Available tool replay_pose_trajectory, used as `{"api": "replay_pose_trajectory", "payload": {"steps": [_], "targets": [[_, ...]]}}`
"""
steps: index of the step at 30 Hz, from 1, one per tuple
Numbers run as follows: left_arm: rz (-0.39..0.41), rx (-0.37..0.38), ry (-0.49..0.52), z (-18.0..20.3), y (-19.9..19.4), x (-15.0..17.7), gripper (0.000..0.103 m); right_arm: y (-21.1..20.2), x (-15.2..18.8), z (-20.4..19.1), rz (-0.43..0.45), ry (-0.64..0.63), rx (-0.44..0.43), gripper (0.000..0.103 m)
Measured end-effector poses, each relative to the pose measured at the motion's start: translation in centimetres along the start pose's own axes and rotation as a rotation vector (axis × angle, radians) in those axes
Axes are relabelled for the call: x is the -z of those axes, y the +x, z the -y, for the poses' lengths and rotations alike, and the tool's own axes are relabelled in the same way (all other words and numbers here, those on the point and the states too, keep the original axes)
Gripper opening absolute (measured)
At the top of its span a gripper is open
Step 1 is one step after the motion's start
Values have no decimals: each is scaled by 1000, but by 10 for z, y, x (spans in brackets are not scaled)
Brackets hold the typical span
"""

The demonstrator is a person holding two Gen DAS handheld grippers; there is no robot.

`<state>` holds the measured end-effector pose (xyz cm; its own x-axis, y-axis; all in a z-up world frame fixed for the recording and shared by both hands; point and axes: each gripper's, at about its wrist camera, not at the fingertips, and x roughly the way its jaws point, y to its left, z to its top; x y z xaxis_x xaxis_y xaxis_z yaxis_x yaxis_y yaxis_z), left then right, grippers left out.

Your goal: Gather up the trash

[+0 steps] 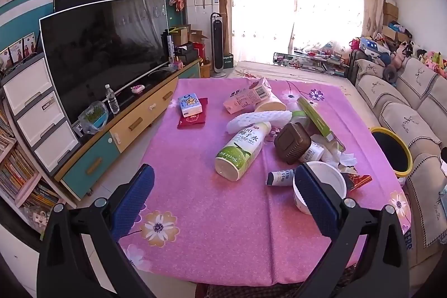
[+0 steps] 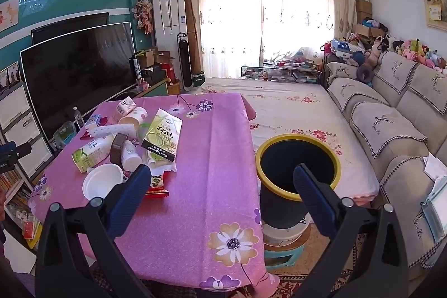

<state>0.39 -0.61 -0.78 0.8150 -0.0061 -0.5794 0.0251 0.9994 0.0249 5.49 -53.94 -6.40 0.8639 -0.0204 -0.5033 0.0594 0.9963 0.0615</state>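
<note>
The left gripper (image 1: 223, 194) hangs above the near part of the table (image 1: 212, 247) with the pink flowered cloth, and its 2 jaws stand wide apart with nothing between them. Ahead of the jaws lies the heap of trash. The coconut water bottle (image 1: 241, 151) lies on its side straight ahead, between the lines of the 2 jaws. The white bowl (image 1: 325, 180) sits just behind the right jaw, partly hidden by it, and a small dark tube (image 1: 280, 178) lies beside it, inside the gap. Farther ahead are the brown square container (image 1: 292, 143), a white foam net sleeve (image 1: 258, 120) and a pink carton (image 1: 247, 98).

The right gripper (image 2: 222, 187) has its 2 jaws wide apart too and holds nothing. The trash bin (image 2: 297, 187) with the yellow rim stands behind its right jaw, beside the table edge. The green Pocky box (image 2: 163, 137) lies ahead of its left jaw, on the heap.
</note>
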Motion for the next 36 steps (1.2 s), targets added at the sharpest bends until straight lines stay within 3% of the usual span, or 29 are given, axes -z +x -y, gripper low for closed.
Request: {"api": "replay_pose_trajectory", "payload": {"steps": [36], "targets": [[-3,7,22,6,1,0,99,9,3,1,-21,1,4,97]]}}
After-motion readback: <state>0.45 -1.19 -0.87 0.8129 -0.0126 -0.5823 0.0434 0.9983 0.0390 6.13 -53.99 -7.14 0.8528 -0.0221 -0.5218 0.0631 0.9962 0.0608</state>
